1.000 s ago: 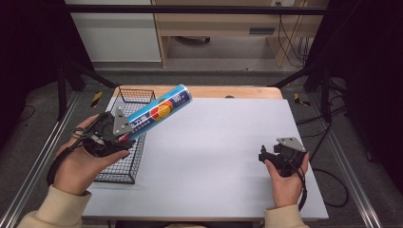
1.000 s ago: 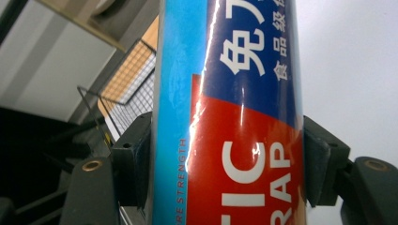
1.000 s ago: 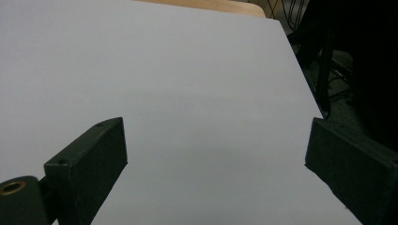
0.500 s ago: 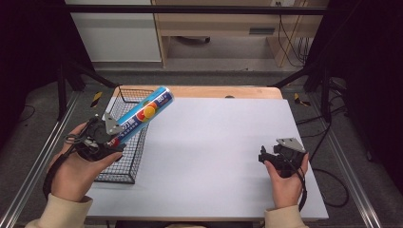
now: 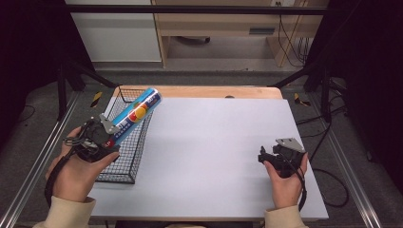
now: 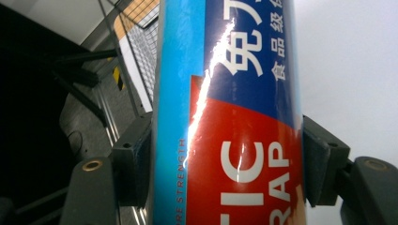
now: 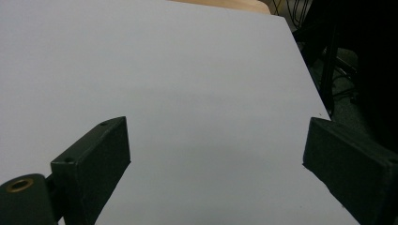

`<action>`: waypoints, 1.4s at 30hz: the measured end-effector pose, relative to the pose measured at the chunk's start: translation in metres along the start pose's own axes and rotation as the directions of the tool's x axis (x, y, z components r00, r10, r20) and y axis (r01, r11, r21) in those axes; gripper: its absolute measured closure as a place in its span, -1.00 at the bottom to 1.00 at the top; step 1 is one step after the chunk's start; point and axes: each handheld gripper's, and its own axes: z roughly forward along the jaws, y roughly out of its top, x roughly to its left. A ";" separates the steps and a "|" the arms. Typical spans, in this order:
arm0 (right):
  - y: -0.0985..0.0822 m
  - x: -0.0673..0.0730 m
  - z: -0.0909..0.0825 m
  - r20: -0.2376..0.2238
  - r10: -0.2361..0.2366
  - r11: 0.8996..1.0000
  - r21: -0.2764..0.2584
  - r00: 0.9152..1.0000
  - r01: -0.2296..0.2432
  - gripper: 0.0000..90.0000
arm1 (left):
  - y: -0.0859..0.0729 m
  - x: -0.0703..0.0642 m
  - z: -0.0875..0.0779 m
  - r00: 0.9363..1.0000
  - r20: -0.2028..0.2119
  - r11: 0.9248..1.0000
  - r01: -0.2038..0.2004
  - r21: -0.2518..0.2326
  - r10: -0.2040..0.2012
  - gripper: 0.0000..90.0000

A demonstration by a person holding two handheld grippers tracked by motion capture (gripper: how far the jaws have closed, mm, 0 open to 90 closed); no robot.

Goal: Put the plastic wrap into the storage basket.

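The left gripper [image 5: 110,134] has its fingers [image 6: 133,161] clenched on a blue and red tube [image 5: 134,115], held tilted in the air above the black wire basket [image 5: 124,159] at the left edge of the white counter [image 5: 209,142]. The right gripper [image 5: 266,156] rests low over the counter's right side, well apart from the tube, its fingers [image 7: 101,150] spread wide with nothing between them.

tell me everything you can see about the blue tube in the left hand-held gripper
The plastic wrap tube is a long glossy cylinder, light blue with a dark blue panel, a red band with white lettering, Chinese characters and a fruit picture. The left hand-held gripper clamps its lower end from both sides. It tilts up and away over the black wire basket, clear of the white table.
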 end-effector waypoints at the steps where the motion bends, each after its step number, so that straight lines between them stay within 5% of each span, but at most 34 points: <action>1: 0.000 0.000 0.000 0.000 0.000 1.000 -0.001 1.000 0.000 -0.82 | 0.000 0.000 0.002 1.000 -0.006 1.000 0.001 0.009 -0.001 -0.29; 7: 0.000 0.000 0.000 -0.004 0.001 1.000 -0.002 1.000 -0.001 -0.82 | -0.002 -0.001 0.013 0.999 -0.031 0.999 0.017 0.046 -0.016 -0.29; 22: 0.000 0.001 0.001 -0.009 -0.005 1.000 0.006 1.000 0.005 -0.82 | -0.010 -0.003 0.034 0.996 0.006 0.993 0.088 0.077 -0.088 -0.29; 42: 0.000 0.000 0.001 -0.017 -0.003 1.000 0.006 1.000 0.003 -0.81 | -0.007 0.011 0.060 0.978 -0.001 0.966 0.209 0.151 -0.211 -0.29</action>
